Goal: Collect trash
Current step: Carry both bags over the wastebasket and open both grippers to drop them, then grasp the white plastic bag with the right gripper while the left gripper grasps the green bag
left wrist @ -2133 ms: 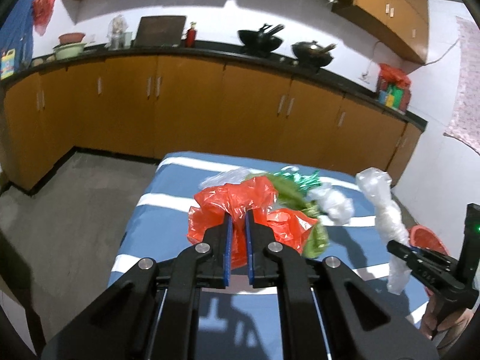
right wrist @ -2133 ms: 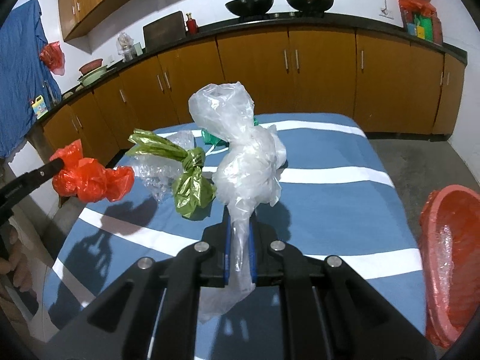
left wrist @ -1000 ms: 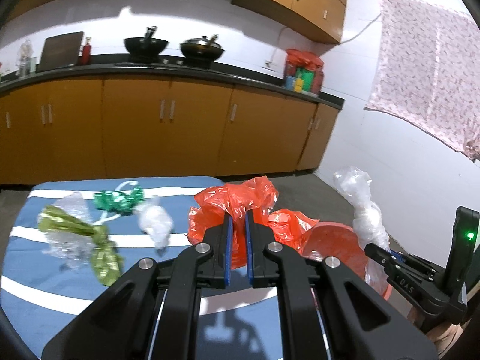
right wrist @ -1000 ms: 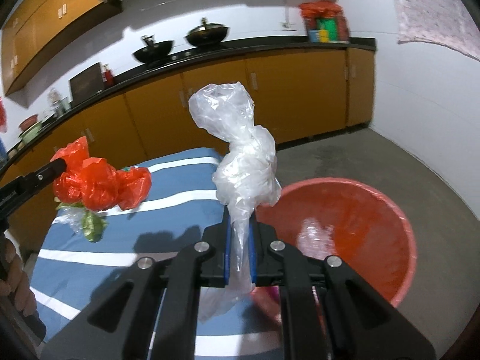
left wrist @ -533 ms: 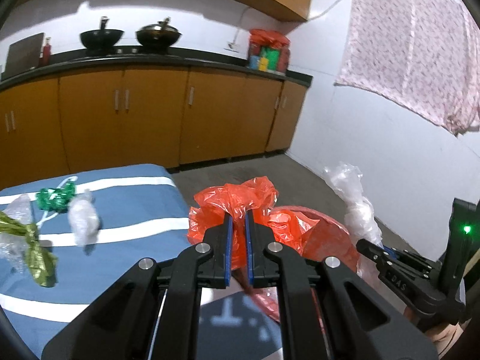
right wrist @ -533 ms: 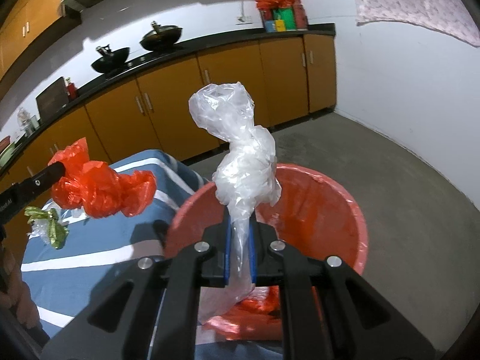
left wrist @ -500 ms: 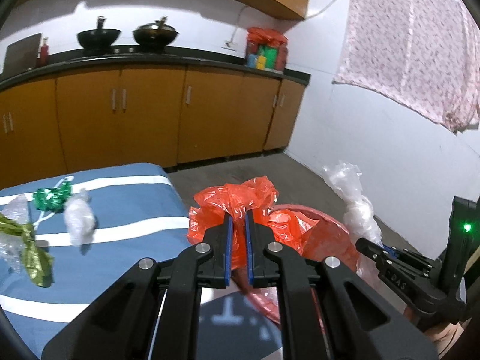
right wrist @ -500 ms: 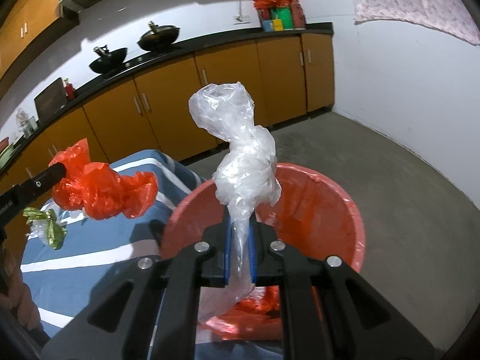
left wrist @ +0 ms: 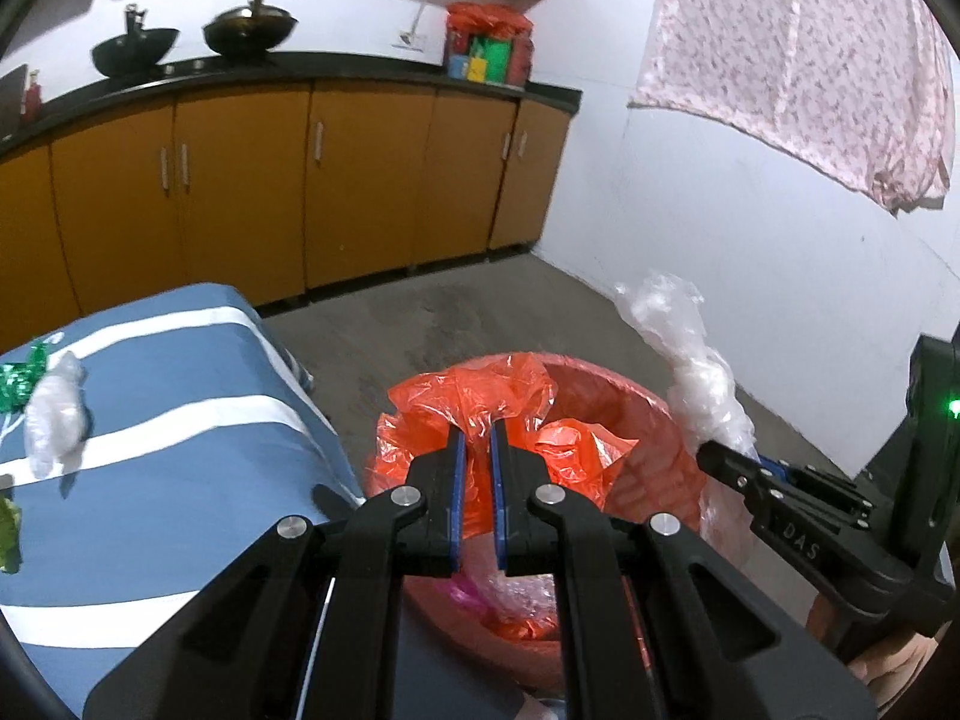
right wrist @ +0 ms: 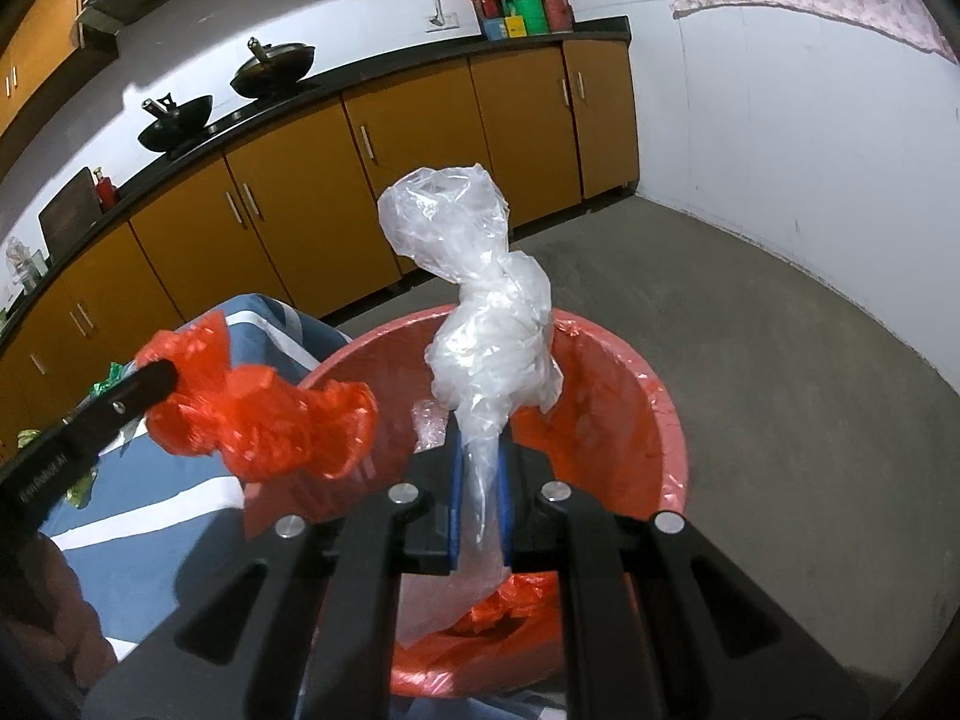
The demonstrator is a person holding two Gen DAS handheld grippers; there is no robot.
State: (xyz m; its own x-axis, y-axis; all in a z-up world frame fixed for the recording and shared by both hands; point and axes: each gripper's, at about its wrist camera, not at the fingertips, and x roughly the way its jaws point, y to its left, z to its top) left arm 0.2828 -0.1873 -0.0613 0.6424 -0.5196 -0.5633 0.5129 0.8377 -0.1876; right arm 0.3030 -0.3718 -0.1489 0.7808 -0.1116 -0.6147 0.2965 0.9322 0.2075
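Observation:
My left gripper [left wrist: 474,441] is shut on a crumpled red plastic bag [left wrist: 480,396] and hangs over the near rim of a red basin [left wrist: 648,414] on the floor. The right wrist view shows that left gripper [right wrist: 157,377] with the red bag [right wrist: 270,420] at the basin's left edge. My right gripper [right wrist: 480,450] holds a knotted clear plastic bag [right wrist: 480,312] upright above the basin [right wrist: 648,396]. Its jaws are opening, with the bag's tail still pinched between the pads. The basin holds red and clear plastic scraps.
A blue table with white stripes [left wrist: 150,420] stands left of the basin. On it lie a small clear bag [left wrist: 54,420], a green ribbon [left wrist: 21,372] and a green bag at the frame edge [left wrist: 6,534]. Orange cabinets [left wrist: 300,180] line the back; a white wall [left wrist: 780,240] is on the right.
Both grippers have swung from over the table to above the red basin and have come lower. The right gripper's jaws have parted slightly around the clear bag.

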